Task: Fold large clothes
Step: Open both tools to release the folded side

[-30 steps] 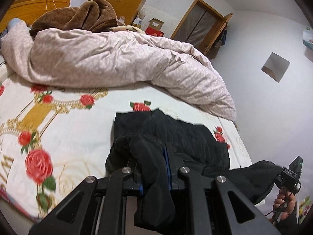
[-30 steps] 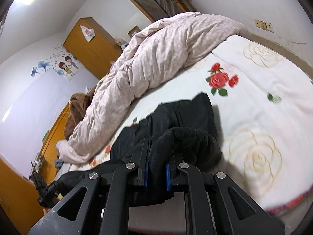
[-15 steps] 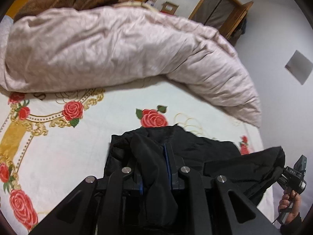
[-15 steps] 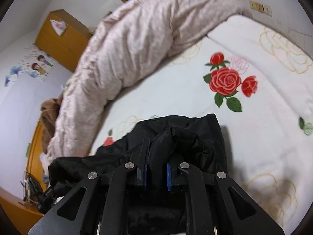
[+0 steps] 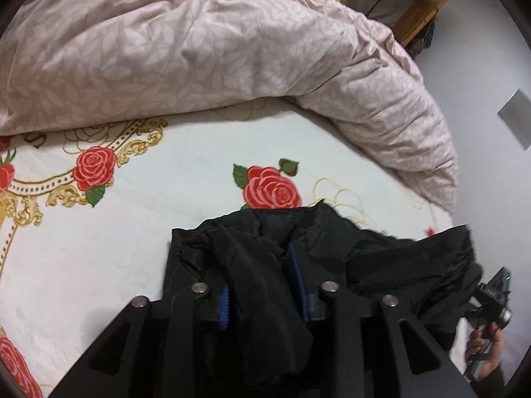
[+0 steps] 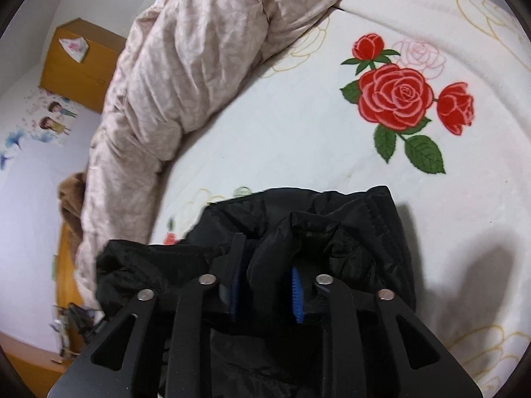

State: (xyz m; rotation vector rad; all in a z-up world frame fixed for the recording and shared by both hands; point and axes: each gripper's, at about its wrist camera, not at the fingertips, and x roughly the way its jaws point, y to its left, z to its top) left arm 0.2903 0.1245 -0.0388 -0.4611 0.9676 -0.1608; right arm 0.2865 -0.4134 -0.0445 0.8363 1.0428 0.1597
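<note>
Now black garment (image 5: 332,242) lies bunched on rose-print bed sheet (image 5: 99,265), near bed's near edge. Left gripper (image 5: 262,285) jaws opening, fold of black fabric loose between blue pads, grip released. Right gripper (image 6: 265,285) jaws opening too, fabric ridge standing between pads, not pinched. Pink quilt (image 5: 199,43) heaped along bed's far side.

Even, soft indoor light — a dark shadow lower right in the right-wrist view; fisheye edges bend, slightly blurred perhaps.
</note>
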